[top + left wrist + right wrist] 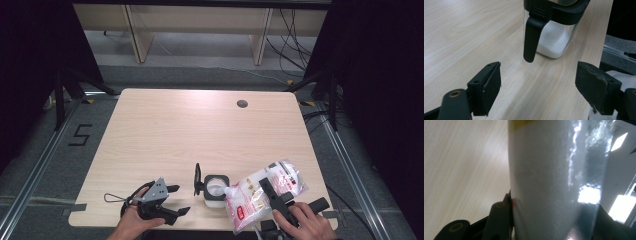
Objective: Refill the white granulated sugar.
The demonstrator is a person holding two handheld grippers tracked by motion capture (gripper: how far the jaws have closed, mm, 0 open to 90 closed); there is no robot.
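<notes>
**Bag tipped over the jar, left jaws standing wide**

Starting at the left of the clear square jar with the black rim and handle (216, 191): the left gripper (176, 200) sits in the person's left hand (134, 222) near the front edge of the pale wooden table (200, 130), just left of that jar. Its jaws stand wide apart and empty, nothing between the pads, and in the left gripper view they frame bare tabletop with the jar's black handle (532, 40) hanging just beyond them. The jar itself holds white granules (554, 41) in its lower part and stands upright.

Now to the right of the jar: the clear plastic bag with red print, filled with white granules (262, 192), lies tilted with its lower corner touching the jar's open top. The right gripper (274, 196), held in the person's right hand (305, 222), is clamped across the bag's middle. In the right gripper view the bag's white bulk (549, 185) sits squeezed between the two black jaws, part-way closed on it.
</notes>
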